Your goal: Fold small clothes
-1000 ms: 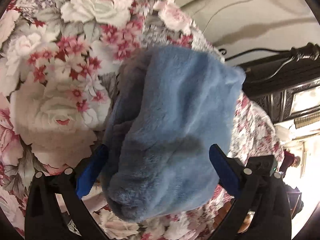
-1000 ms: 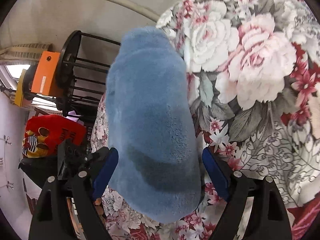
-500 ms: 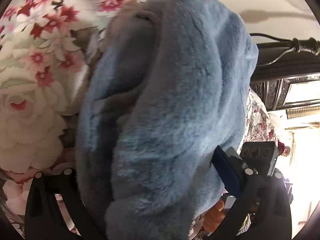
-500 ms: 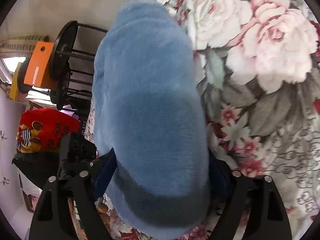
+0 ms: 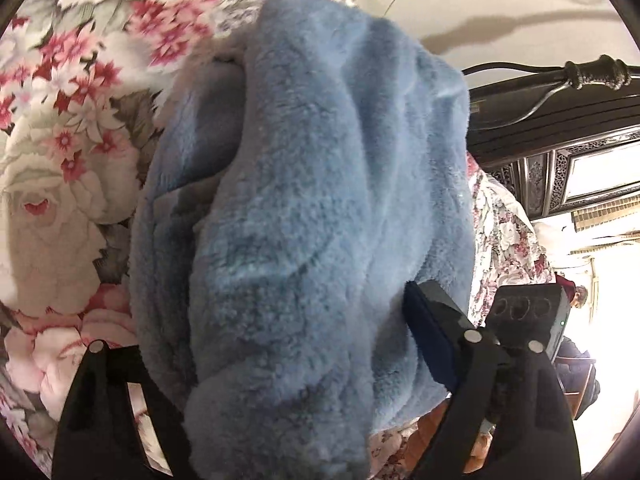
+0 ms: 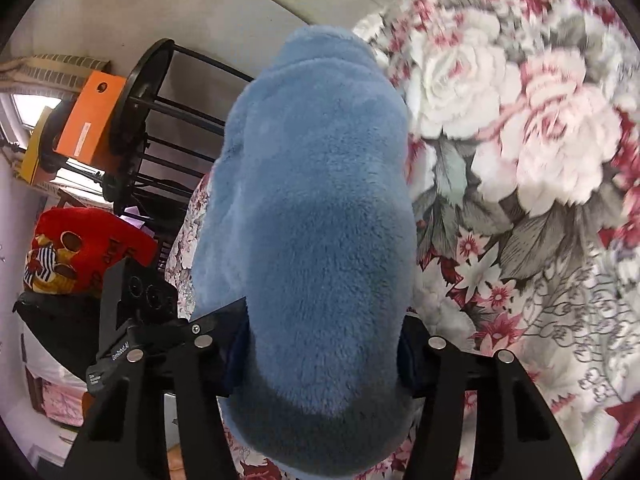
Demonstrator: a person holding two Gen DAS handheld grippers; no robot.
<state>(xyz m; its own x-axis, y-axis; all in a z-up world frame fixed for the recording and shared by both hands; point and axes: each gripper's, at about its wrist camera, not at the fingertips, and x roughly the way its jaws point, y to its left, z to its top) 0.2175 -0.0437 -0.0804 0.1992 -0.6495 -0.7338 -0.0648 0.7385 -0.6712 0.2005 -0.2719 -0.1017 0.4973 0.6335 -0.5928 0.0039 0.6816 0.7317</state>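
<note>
Fleece (image 5: 312, 208) now bunched closer vs 1s ago; both grippers (image 5: 280, 360) (image 6: 320, 344) pinching it.

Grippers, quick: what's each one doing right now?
Left gripper: shut on the blue fleece garment.
Right gripper: shut on the same garment.

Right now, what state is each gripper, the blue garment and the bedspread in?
Left gripper: shut on blue fleece garment.
Right gripper: shut on blue fleece garment.
Blue fleece garment: bunched, gripped at both ends, over the bed.
Floral bedspread: spread flat under the garment.
</note>
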